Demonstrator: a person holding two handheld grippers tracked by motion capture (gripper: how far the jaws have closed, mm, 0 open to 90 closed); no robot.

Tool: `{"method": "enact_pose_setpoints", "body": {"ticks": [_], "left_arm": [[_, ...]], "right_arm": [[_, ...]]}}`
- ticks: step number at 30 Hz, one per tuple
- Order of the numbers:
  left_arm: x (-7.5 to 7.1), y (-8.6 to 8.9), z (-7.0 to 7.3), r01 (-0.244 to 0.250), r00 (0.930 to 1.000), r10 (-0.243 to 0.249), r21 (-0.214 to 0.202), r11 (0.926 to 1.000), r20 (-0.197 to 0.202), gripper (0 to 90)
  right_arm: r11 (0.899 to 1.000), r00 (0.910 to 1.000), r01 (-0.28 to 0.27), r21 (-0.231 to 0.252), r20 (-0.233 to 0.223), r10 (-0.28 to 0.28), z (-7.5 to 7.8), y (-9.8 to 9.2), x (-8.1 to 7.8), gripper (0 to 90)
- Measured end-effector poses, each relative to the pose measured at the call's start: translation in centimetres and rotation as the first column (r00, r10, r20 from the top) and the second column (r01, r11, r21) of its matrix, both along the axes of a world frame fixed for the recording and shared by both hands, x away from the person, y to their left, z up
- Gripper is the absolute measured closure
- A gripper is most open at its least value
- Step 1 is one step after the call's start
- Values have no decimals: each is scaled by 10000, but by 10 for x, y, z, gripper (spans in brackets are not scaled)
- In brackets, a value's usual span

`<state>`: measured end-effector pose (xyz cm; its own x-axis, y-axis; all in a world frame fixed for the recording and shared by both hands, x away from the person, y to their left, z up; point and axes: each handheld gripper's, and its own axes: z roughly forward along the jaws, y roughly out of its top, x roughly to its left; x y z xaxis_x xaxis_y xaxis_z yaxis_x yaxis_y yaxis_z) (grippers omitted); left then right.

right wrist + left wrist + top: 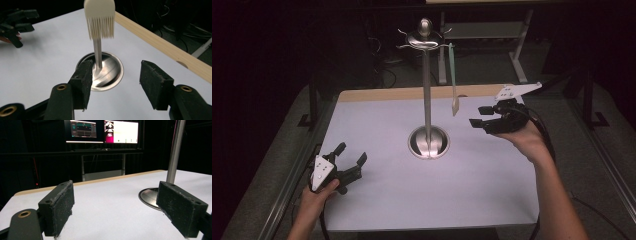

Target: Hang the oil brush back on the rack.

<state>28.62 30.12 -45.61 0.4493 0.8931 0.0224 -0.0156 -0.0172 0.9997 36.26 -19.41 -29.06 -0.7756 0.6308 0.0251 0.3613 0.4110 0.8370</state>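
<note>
High view, one brush [453, 80], one stand [427, 90], perhaps four hooks

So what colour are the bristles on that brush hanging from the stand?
Cream-white bristles, clearest in the right gripper view.

Stand [428, 100] at the centre of the table [462, 200]; brush [453, 80] hanging from its top, to the right of the pole. Left gripper [349, 159] near the table's front-left corner; right gripper [479, 117] right of the brush.
</note>
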Motion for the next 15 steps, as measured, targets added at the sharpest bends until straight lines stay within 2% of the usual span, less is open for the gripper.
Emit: {"method": "enact_pose_setpoints", "body": {"ticks": [8, 15], "left_arm": [[0, 1, 0, 22, 10000, -22, 71, 10000, -22, 145], [-1, 1, 0, 23, 10000, -23, 58, 10000, -65, 145]], "right_arm": [[9995, 9997, 247, -172, -69, -248, -32, -8, -15, 399], [9984, 9982, 566, -47, -188, -567, -60, -13, -28, 386]]}}
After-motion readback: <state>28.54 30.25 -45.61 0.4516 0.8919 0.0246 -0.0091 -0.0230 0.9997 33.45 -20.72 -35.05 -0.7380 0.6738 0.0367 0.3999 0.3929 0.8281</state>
